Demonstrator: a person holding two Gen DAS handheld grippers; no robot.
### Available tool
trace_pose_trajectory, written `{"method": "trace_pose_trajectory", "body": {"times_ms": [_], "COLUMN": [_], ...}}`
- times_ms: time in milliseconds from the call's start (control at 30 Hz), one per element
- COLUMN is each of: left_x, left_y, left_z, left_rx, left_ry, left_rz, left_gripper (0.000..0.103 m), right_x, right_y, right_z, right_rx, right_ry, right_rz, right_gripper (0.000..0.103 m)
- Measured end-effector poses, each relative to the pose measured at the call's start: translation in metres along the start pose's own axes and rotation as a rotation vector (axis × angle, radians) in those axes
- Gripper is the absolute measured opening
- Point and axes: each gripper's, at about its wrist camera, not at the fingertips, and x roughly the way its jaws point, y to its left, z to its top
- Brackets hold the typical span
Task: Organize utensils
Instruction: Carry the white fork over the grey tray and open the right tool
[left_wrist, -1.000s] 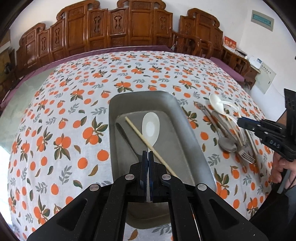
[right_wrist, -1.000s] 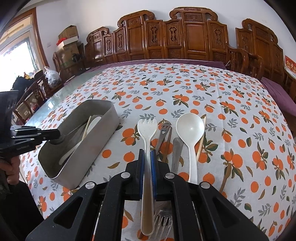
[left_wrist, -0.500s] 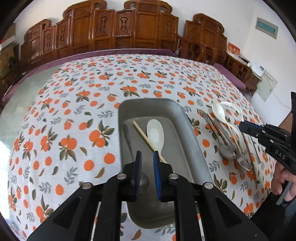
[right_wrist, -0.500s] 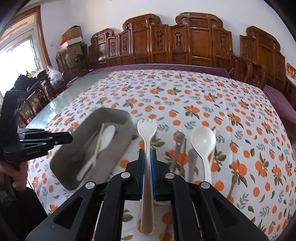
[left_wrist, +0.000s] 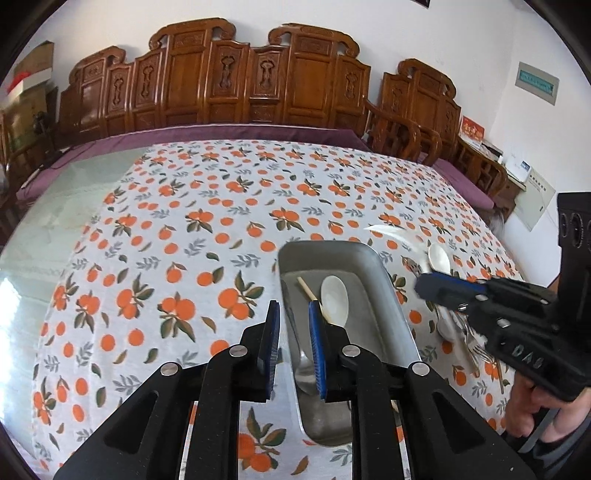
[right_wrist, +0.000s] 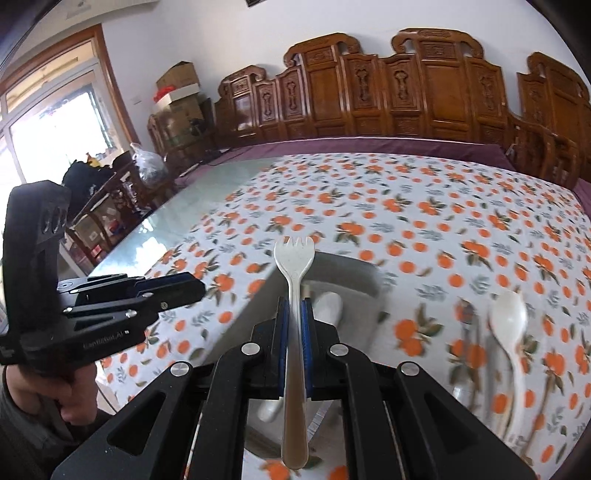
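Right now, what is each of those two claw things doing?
Left gripper: open, holding nothing.
Right gripper: closed on the white plastic fork.

White plastic fork (right_wrist: 294, 280) raised above steel tray (left_wrist: 384, 291).

The room was bright w/ daylight. It came from the big window (right_wrist: 55, 136) on the left of the right wrist view, which was so bright it looked plain white. Glare shone on the smooth green glass tabletop (right_wrist: 192, 199). Both pics bent round at the edges, w/ black corners. The left wrist view was sharp. The right wrist view was smeary: the long white plastic spoon (right_wrist: 511, 339) & orange-print tablecloth (right_wrist: 424, 206) near it looked blurry.
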Motion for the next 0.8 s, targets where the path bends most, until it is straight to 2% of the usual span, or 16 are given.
{"method": "trace_pose_trajectory", "body": {"times_ms": [333,667,800], "left_x": [-0.004,-0.001,0.002], "left_y": [0.020,0.021,0.018], "left_z": [0.001,0.000,0.000], "left_rx": [-0.034,-0.033,-0.027], "left_ry": [-0.009,-0.003,0.003], "left_rz": [0.022,0.029,0.029], "left_gripper": [0.015,0.015,0.015], "right_x": [0.041,0.070,0.070], "right_y": [0.017,0.014,0.011], "right_z": [0.009,-0.010,-0.016], "right_rx": [0.021,0.031,0.037], "right_ry": [0.032,0.114,0.116], "right_rz": [0.003,0.008,0.015], "right_gripper": [0.008,0.009,0.010]}}
